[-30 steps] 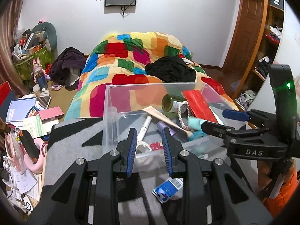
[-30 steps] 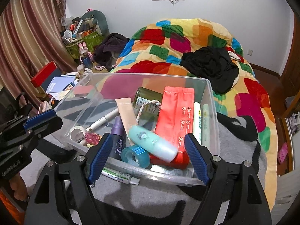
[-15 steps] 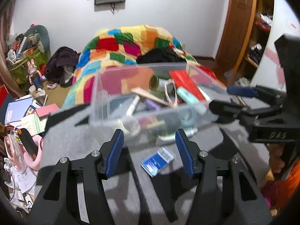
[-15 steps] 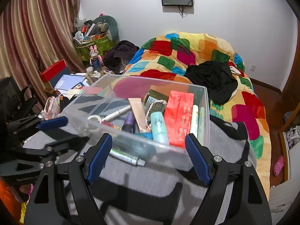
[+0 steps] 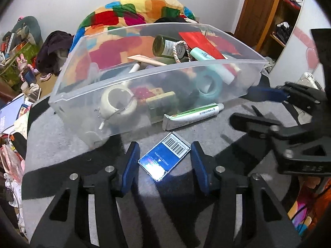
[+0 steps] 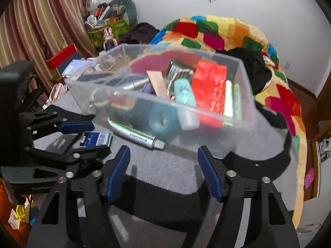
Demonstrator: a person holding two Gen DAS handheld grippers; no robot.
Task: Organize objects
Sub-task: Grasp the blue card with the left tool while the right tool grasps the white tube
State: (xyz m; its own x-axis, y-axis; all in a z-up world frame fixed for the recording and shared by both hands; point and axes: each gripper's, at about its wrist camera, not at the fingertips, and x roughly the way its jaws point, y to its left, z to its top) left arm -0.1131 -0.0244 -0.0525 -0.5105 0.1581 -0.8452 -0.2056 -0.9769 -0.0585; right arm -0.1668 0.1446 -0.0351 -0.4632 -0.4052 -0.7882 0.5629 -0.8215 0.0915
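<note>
blue packet (image 5: pixel 164 158): flat, barcoded | left tool (image 5: pixel 164 165): closing around it, untouching | right tool (image 6: pixel 163 173): closing, empty

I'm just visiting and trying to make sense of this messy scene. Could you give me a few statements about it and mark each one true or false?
1. The blue card with a barcode lies between the left gripper fingers. True; the jaws are closing but not yet touching it.
2. The green-and-white tube is inside the clear bin. False; it lies outside, against the bin's near wall.
3. The right gripper grips the red packet. False; the packet is in the bin, and nothing is between the closing jaws.
4. A teal tape roll sits inside the bin. True.
</note>
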